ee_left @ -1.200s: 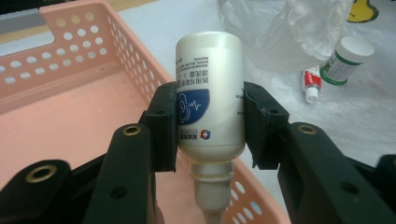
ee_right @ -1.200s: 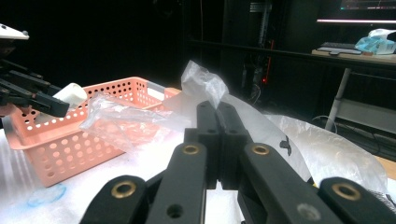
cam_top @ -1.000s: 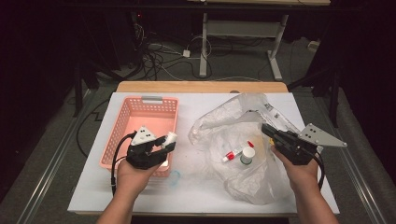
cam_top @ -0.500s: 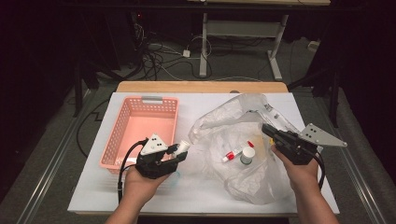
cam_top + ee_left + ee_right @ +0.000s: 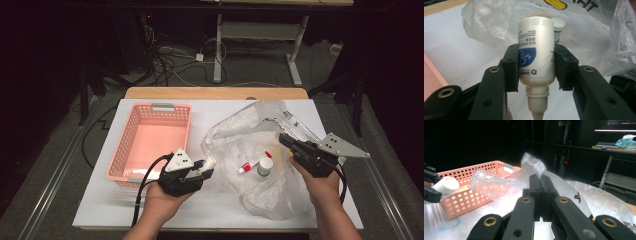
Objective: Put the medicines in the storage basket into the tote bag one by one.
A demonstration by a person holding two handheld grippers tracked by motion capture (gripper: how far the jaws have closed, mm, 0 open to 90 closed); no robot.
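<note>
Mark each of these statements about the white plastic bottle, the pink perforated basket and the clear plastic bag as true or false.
1. The left gripper clamps a white plastic bottle by its body. True.
2. The white plastic bottle is held with its nozzle pointing away from the gripper's camera. False: in the left gripper view the nozzle points back toward the camera.
3. The right gripper has its jaws shut on an edge of the clear plastic bag. True.
4. The pink perforated basket holds a red-and-white tube. False: the tube lies in the bag, beside a white-capped green bottle.
5. The basket stands on the right half of the white table. False: it stands on the left.
</note>
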